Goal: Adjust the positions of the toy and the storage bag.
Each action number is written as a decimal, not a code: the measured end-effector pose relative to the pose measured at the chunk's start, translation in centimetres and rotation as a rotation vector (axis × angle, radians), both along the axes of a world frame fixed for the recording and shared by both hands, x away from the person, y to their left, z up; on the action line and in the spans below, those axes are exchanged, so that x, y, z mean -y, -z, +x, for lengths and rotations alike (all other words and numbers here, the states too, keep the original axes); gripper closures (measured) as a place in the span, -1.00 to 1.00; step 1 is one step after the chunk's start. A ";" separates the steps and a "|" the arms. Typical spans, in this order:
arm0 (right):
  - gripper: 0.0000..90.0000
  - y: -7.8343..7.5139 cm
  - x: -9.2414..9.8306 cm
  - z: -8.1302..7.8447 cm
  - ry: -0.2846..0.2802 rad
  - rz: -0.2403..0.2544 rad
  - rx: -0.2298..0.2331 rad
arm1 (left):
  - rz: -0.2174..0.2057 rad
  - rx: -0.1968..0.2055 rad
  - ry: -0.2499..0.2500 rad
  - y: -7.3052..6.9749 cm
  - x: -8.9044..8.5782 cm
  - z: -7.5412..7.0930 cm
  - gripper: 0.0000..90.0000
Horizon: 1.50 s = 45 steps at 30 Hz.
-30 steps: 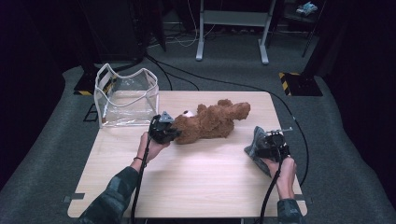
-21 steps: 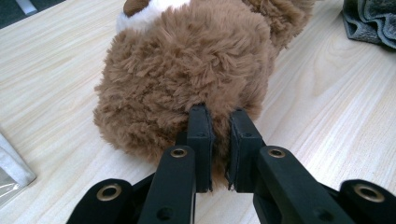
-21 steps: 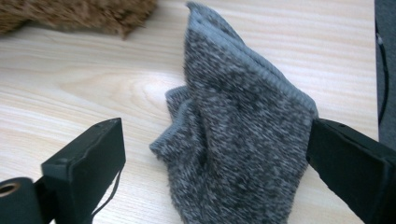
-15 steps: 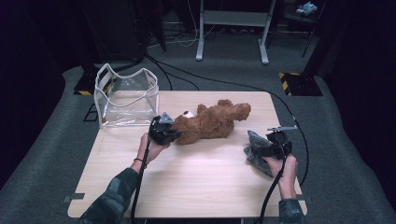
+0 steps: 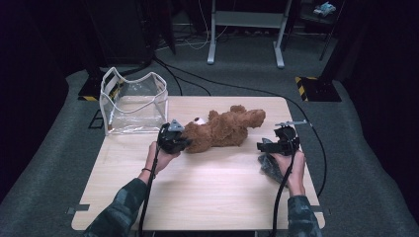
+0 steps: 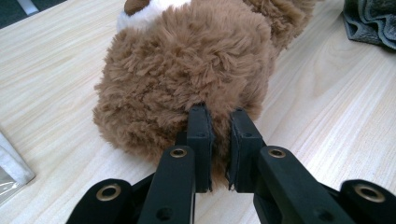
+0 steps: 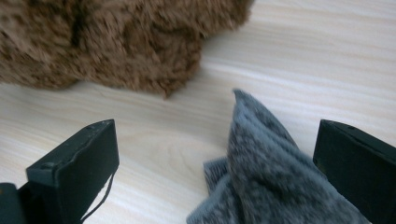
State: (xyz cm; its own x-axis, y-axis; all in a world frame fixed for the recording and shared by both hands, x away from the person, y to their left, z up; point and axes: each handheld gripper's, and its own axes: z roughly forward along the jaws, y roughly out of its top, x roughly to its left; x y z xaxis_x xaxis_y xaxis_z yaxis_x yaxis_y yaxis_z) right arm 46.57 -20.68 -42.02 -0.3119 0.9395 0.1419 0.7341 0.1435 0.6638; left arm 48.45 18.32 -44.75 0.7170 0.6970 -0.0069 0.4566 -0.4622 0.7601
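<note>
The teddy bear [image 5: 222, 129] — brown, shaggy, with a white muzzle — lies on its side mid-table [image 5: 207, 187]. The left gripper [image 6: 218, 140] pinches its fur. The right gripper [image 7: 215, 154] has just opened wide — grey cloth [image 7: 271, 177] stands loose between its jaws.
</note>
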 end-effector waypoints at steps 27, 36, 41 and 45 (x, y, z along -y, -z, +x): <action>-0.68 -2.0 -2.6 7.3 -0.010 0.027 0.042 | 0.003 -0.011 0.001 0.3 0.0 0.0 0.81; -0.32 -1.4 -2.7 8.8 0.042 0.032 0.012 | -0.001 -0.012 0.006 0.4 0.0 0.0 0.82; -0.20 -1.1 -2.8 9.0 0.065 0.054 0.001 | -0.005 -0.007 0.006 0.5 -0.1 0.0 0.83; 0.04 -0.8 -2.6 9.1 0.055 0.069 0.018 | -0.012 -0.004 0.001 0.6 -0.1 -0.1 0.84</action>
State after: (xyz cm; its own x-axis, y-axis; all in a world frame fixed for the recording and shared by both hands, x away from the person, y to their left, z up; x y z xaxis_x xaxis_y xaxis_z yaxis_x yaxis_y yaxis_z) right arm 55.69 -18.04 -41.17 -0.2634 0.9432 0.2022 0.7276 0.0567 0.6837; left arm 48.36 18.42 -45.31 0.7176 0.6962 -0.0187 0.4596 -0.4531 0.7638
